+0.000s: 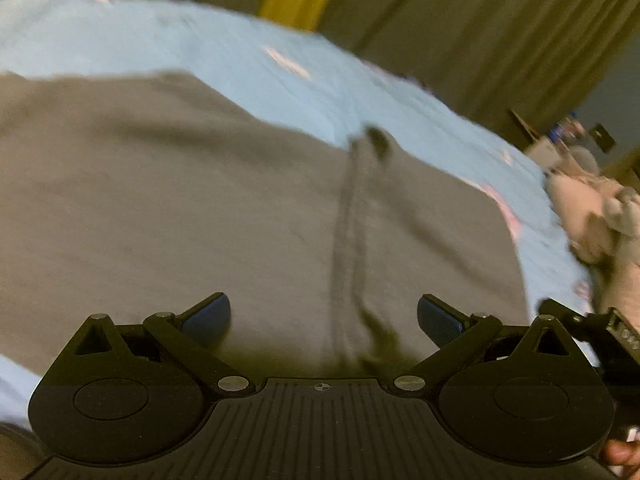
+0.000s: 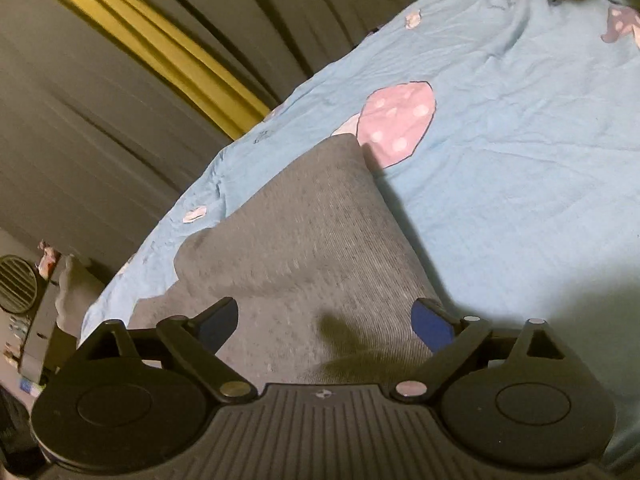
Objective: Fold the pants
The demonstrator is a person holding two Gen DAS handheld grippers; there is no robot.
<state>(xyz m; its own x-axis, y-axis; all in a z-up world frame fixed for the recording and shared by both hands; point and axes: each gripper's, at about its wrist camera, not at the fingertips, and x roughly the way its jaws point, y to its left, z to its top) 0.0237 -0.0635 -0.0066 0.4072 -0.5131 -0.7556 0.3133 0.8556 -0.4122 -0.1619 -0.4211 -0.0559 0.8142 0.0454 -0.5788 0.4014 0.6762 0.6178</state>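
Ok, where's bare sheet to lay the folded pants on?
Right wrist view: open blue sheet right of the grey pants, beyond the pink mushroom print. Crowded near the plush toy at the bed's end.

bed: blue sheet (image 2: 520, 200) | curtains (image 2: 100, 80): olive, yellow strip | light: dim

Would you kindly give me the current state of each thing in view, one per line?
Grey pants: lying on the bed sheet, not gripped; drawstring lying loose across the fabric.
Left gripper: open, above the pants, holding nothing.
Right gripper: open, above the pants, holding nothing.
Blue bed sheet: spread out, lightly wrinkled.
Curtains: drawn, hanging in folds.
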